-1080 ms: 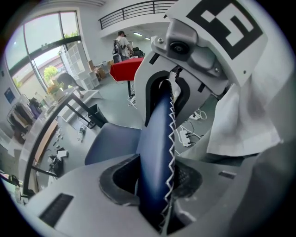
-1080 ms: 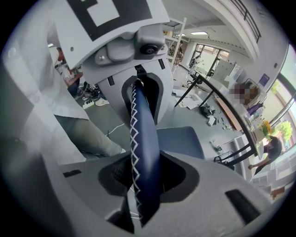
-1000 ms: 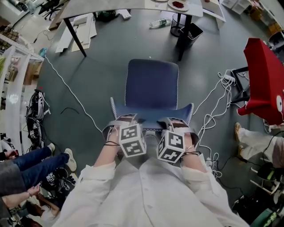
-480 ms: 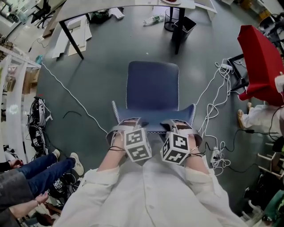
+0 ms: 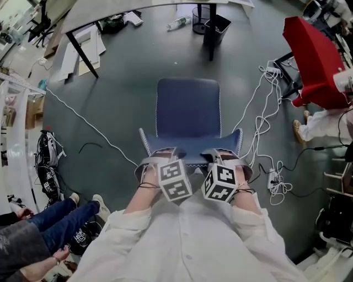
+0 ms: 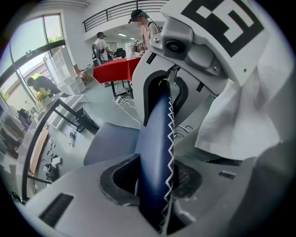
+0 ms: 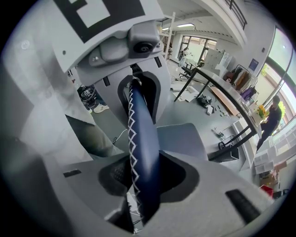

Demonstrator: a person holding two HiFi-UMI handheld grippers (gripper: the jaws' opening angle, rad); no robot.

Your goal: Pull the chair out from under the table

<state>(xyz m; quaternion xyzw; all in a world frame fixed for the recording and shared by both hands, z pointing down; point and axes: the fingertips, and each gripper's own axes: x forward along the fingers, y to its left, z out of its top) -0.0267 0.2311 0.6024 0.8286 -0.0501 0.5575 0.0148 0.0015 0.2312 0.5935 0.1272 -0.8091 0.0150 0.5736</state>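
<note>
chair (image 5: 187, 113) farther out from table (image 5: 102, 11)

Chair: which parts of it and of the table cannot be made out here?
Legs of the chair: head view, hidden beneath its seat.
Top of the table: head view, cut off by the upper edge.
Seat: both gripper views, partly hidden by the clamped backrest.

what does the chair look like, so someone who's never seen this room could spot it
Below the grey table at the top of the head view, one blue chair stands on the dark floor. Unlike the red-draped table at the view's right edge, it has white zigzag stitching along its backrest edge, which the left gripper and right gripper both clamp.
</note>
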